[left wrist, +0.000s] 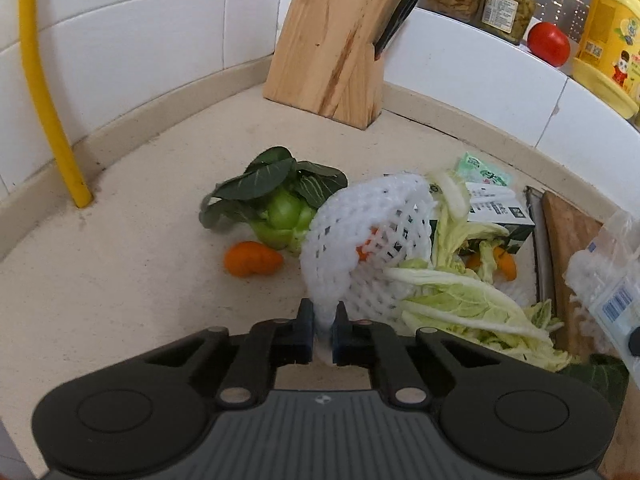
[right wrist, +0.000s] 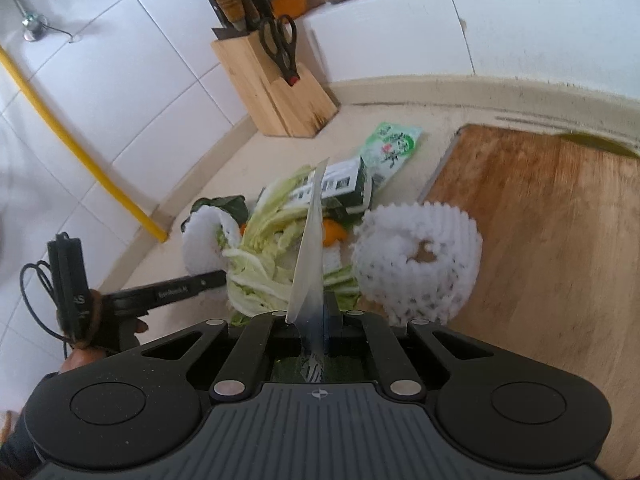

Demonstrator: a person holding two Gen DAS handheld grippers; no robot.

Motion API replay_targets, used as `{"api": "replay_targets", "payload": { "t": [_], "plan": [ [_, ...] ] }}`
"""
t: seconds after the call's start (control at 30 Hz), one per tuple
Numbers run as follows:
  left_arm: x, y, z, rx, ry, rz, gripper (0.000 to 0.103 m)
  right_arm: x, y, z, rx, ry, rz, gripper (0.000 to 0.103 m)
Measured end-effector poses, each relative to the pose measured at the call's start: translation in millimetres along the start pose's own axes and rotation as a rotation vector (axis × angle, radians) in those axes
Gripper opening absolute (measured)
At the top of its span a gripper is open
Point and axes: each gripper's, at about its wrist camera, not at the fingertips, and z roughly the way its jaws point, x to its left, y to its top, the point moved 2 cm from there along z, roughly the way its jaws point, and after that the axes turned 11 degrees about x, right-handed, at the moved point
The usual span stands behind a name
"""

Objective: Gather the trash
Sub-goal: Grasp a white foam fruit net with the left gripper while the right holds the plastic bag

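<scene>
My left claw (left wrist: 323, 322) is clenched on the edge of one white foam net (left wrist: 360, 240), which lifts off the counter (left wrist: 120, 280) above the scrap pile; my right claw (right wrist: 316, 320) is clenched on one thin clear plastic sheet (right wrist: 310, 248), held on edge and standing up from the jaws.

Foam nets: two; the second net (right wrist: 416, 264) lies at the left edge of the wooden board (right wrist: 540, 220), touching it, not held.

Scrap pile, near the counter's back corner, between knife block (left wrist: 332, 48) and board: cabbage leaves (left wrist: 460, 292), several, loose; one bok choy (left wrist: 276, 200); one dark carton (left wrist: 500, 216) under the leaves; one green packet (right wrist: 392, 148) just behind the carton; orange peel pieces, three seen from the left view, one (left wrist: 252, 258) alone on bare counter beside the bok choy, the others partly hidden by net and leaves.

Knife block: one, in the corner, with scissors (right wrist: 280, 46) and knife handles in it.

Ledge (left wrist: 460, 52) behind the counter: two jars (left wrist: 508, 4), one tomato (left wrist: 548, 43), one yellow bottle (left wrist: 612, 36).

One yellow pipe (left wrist: 48, 100) runs down the tiled wall to the counter's left edge.
</scene>
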Motion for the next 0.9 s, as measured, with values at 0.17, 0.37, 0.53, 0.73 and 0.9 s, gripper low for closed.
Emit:
{"api": "replay_targets", "payload": {
  "t": [0.17, 0.37, 0.53, 0.73, 0.9],
  "plan": [
    [7, -5, -27, -0.037, -0.041, -0.042, 0.004, 0, -2, -5, -0.014, 0.037, -0.002, 0.007],
    [16, -11, -68, -0.105, -0.066, -0.062, 0.004, 14, 3, -14, -0.061, 0.076, -0.030, 0.007],
    [24, -20, -98, -0.153, -0.073, -0.067, 0.004, 30, 2, -15, -0.069, 0.101, -0.050, 0.007],
    [43, -41, -124, -0.177, -0.045, -0.087, 0.004, 53, -5, -11, -0.058, 0.144, -0.075, 0.007],
    [53, -65, -108, -0.094, -0.030, -0.082, 0.004, 73, -21, 8, 0.007, 0.180, -0.095, 0.007]
  ]
}}
